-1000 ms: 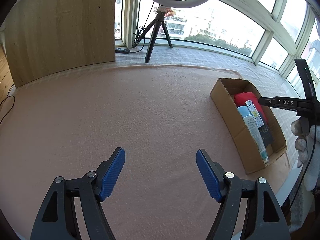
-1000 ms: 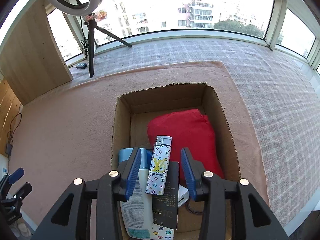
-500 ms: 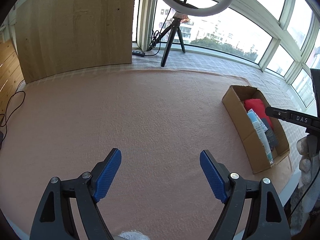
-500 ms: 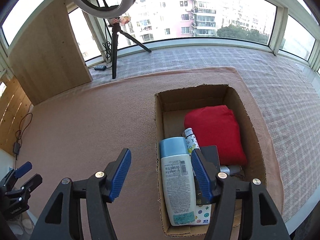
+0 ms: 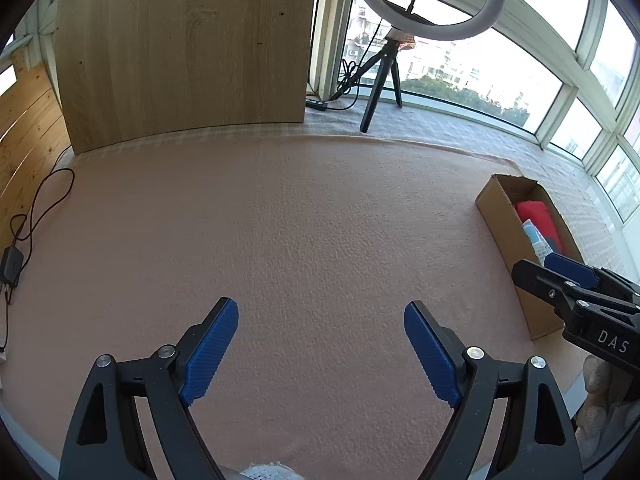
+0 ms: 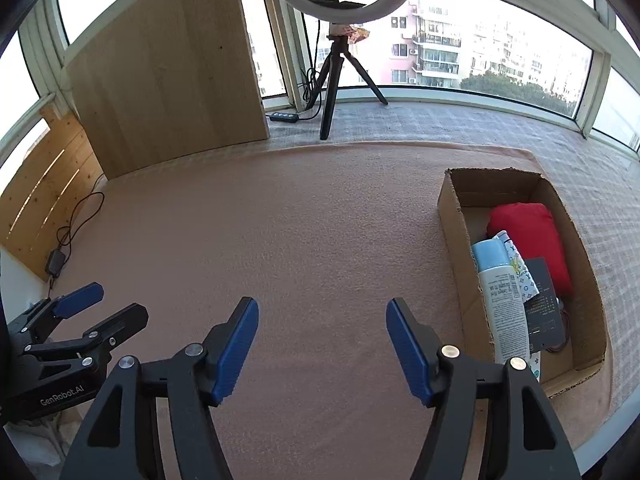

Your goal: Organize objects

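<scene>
A cardboard box (image 6: pixel 452 216) sits at the right of the pink mat (image 6: pixel 300 220). Inside lie a red pouch (image 6: pixel 528 232), a white bottle with a blue cap (image 6: pixel 502 292), a patterned lighter (image 6: pixel 516 264) and a dark flat packet (image 6: pixel 546 304). My right gripper (image 6: pixel 320 344) stands open over bare mat, left of the box, nothing between its fingers. My left gripper (image 5: pixel 320 348) is open too, above the mat's near part. In the left wrist view the box (image 5: pixel 504 216) is at the right, partly hidden by the right gripper (image 5: pixel 560 272).
A ring light on a black tripod (image 6: pixel 336 72) stands at the back by the windows, with a power strip (image 6: pixel 284 117) beside it. A wooden panel (image 6: pixel 168 80) leans at the back left. A cable and adapter (image 6: pixel 56 264) lie at the mat's left edge.
The right gripper let go of the patterned lighter in the box, opened wider, then drew back and swung left over the mat. The left gripper pulled back a little and stayed open.
</scene>
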`<state>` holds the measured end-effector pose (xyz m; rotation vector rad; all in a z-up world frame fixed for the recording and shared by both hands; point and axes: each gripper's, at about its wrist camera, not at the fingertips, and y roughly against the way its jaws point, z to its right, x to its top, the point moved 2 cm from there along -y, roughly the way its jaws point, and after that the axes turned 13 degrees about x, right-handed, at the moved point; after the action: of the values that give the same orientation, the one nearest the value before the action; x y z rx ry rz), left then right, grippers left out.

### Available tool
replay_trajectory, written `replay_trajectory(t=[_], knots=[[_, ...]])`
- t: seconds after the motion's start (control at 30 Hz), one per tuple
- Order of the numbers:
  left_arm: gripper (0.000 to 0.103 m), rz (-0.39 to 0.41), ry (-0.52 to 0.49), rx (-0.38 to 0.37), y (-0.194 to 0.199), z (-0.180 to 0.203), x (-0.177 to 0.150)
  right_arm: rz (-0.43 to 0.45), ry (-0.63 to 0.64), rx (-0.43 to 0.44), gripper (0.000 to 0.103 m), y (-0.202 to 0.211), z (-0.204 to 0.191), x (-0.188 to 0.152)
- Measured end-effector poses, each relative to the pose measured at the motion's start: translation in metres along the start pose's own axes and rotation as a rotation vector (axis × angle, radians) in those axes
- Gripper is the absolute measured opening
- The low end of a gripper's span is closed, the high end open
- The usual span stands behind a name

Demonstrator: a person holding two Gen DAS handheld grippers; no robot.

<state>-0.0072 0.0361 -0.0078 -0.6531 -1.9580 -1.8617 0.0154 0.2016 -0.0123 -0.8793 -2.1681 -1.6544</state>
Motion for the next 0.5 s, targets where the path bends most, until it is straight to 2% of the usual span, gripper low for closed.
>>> replay_trajectory(t=[0.17,0.5], knots=[[0.088,-0.006,0.006,0.011,-0.002,-0.017,-0.003,-0.011,0.031,-0.02,0.066,-0.01,-0.022,-0.006],[0.088,-0.006,0.004,0.025,-0.005,-0.033,-0.003,-0.016,0.027,-0.042,0.067,-0.016,-0.028,-0.007]])
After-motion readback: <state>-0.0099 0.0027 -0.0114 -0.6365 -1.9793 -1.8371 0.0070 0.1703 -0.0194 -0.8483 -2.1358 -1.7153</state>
